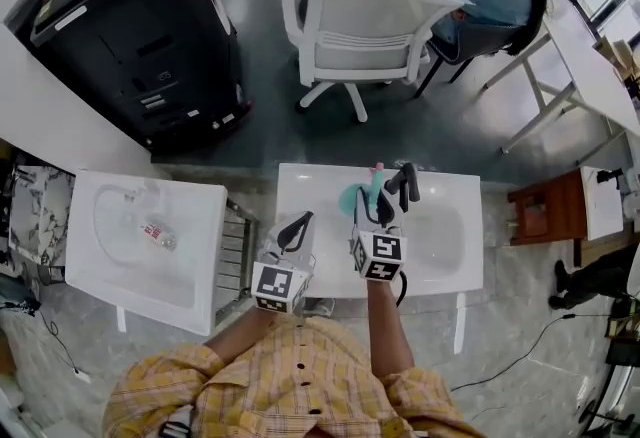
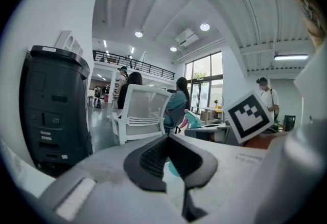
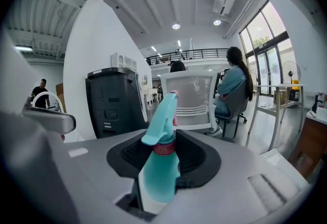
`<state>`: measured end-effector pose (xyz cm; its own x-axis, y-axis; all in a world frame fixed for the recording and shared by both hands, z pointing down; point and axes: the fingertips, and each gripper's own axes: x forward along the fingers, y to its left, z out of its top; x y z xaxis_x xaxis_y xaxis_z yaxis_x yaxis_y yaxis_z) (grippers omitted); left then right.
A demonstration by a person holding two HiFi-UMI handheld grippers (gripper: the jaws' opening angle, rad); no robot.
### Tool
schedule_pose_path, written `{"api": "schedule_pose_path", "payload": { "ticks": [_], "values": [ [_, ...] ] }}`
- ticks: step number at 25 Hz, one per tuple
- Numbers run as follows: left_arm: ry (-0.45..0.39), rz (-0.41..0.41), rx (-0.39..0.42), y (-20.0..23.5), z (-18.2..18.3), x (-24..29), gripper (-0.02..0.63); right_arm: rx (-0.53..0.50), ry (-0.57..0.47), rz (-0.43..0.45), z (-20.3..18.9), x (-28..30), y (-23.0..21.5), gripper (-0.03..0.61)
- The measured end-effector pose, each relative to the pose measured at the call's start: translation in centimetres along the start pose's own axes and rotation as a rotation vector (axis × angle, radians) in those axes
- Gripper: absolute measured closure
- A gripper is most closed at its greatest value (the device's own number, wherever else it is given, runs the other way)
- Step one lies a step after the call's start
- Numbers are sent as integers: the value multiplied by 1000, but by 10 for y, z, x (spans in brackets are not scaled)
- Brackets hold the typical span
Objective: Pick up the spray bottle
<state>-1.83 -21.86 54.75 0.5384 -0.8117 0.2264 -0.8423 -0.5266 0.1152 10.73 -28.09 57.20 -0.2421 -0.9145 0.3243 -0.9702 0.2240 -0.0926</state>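
The right tool (image 3: pixel 164 155) pinches the teal spray bottle (image 3: pixel 159 172) near its pink collar, above the middle of the white washbasin (image 1: pixel 452 271), while the left tool (image 2: pixel 168 159) is pressed together and empty, so the smooth bottle may slip down if the pinch loosens.

Two white basins are seen side by side in the head view: in the left basin (image 1: pixel 100 266) a clear plastic bottle (image 1: pixel 155 229) with a red label is laid on its side below a tap (image 1: pixel 132 196), while the right basin (image 1: pixel 450 256) is set just beside it, with a metal rack (image 1: pixel 236 248) between the two. Beyond them, a dark grey floor (image 1: pixel 300 136) is occupied by a white swivel chair (image 1: pixel 360 36) and a large black machine (image 1: pixel 140 36). At the right, a small red-brown wooden stand (image 1: pixel 545 211) is placed on the paler marbled floor (image 1: pixel 500 346), across which a thin cable (image 1: pixel 530 339) is trailed.
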Motion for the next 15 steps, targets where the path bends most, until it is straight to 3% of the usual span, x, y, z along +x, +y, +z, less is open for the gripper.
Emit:
{"api": "schedule_pose_path", "payload": {
  "ticks": [15],
  "values": [
    [-57, 21, 2, -6, 27, -16, 614, -3, -71, 66, 37, -51, 18, 437]
  ]
}}
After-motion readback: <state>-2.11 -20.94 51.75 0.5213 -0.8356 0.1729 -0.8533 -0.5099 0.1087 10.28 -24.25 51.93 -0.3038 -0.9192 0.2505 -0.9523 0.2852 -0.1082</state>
